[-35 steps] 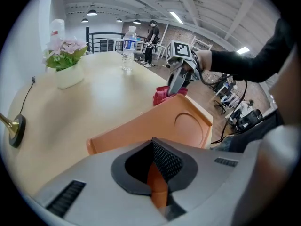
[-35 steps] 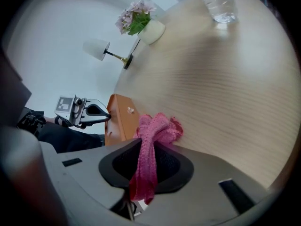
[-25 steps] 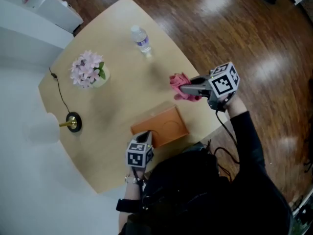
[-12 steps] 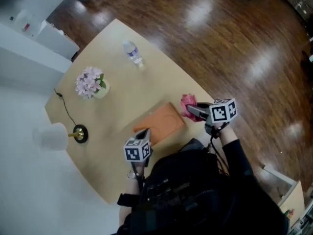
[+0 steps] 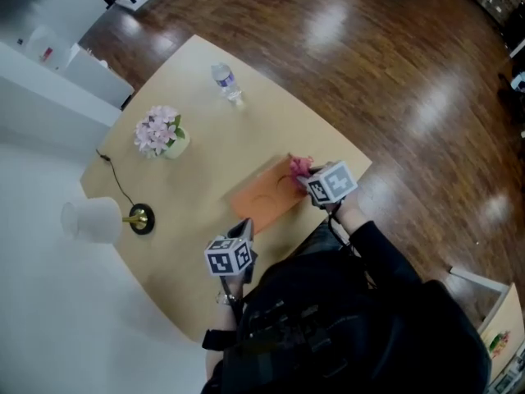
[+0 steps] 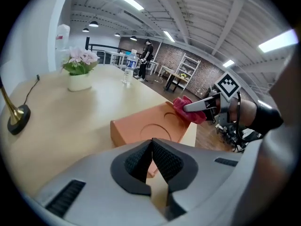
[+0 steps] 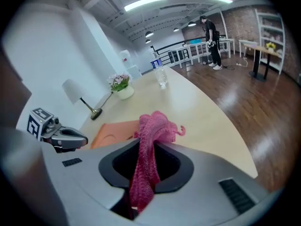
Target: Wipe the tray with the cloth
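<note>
The tray [image 5: 264, 195], an orange rectangle with a round recess pressed into it, lies flat on the desk [image 5: 205, 138] near the edge closest to me. In the head view its long axis runs from lower left to upper right. The pink cloth [image 5: 296, 167] sits at the upper-right end of that axis, over the tray's far corner. I cannot tell from any view whether it already touches the surface or hangs just above it. I judge that the coming wipe turns on this relation: nearly the whole tray lies down and to the left of the cloth, so the stroke would have to run along the long axis toward the left tool. The right tool [image 5: 302, 177] is much the nearer of the two to the working end. It is clamped on the cloth, which is bunched between the pads, with a tuft standing out past the tips and a tail hanging back through the jaws. The left tool [image 5: 244, 230] is near the tray's lower-left short end, pointing down at it but clear of it. Its jaws are closed together with nothing between them, so as I read it the tray is unsteadied and could slide under the wipe.
</note>
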Available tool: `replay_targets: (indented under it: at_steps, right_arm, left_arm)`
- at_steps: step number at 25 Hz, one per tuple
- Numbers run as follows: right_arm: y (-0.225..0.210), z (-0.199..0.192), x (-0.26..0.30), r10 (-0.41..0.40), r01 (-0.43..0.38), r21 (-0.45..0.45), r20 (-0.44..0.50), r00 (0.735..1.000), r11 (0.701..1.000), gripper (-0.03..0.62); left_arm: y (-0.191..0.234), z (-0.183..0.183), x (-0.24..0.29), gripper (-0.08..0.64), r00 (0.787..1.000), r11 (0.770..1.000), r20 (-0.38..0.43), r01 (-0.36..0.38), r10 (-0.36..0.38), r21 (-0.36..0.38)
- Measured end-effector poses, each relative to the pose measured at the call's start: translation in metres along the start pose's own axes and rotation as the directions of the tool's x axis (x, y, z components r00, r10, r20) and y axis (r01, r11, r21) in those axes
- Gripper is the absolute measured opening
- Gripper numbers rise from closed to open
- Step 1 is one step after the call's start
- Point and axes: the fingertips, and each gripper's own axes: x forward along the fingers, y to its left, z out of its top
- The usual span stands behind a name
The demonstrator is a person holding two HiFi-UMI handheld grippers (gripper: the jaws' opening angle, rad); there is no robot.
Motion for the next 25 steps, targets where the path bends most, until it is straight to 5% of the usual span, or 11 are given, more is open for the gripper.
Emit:
replay_targets:
  at_steps: [7, 15, 19, 22, 25]
  right_arm:
    - [0.052, -0.024, 0.036, 0.009, -0.011, -0.045, -0.061, 0.998, 0.999, 0.074]
    - [0.13, -0.027, 0.067, 0.119, -0.129, -0.099, -0.102, 0.988, 0.987, 0.074]
    - [0.176, -0.037, 0.083, 0.229, -0.25, -0.132, -0.155, 0.961, 0.959, 0.074]
    - [0.193, -0.017, 0.073, 0.368, -0.374, -0.06, -0.092, 0.925, 0.926, 0.075]
    - [0.147, 0.03, 0.054, 0.28, -0.279, -0.051, 0.032, 0.959, 0.959, 0.075]
  left_arm:
    - [-0.004, -0.029, 0.002, 0.002, 0.998, 0.998, -0.005, 0.058, -0.058, -0.008]
    - [-0.016, -0.043, 0.0, 0.003, 0.994, 0.993, -0.028, 0.111, -0.11, 0.039]
    - [-0.012, -0.039, -0.007, 0.003, 0.994, 0.993, -0.02, 0.105, -0.104, 0.047]
    - [-0.012, -0.033, -0.019, 0.003, 0.995, 0.992, -0.025, 0.103, -0.101, 0.079]
    - [-0.011, -0.025, -0.035, 0.002, 0.996, 0.99, -0.01, 0.086, -0.086, 0.108]
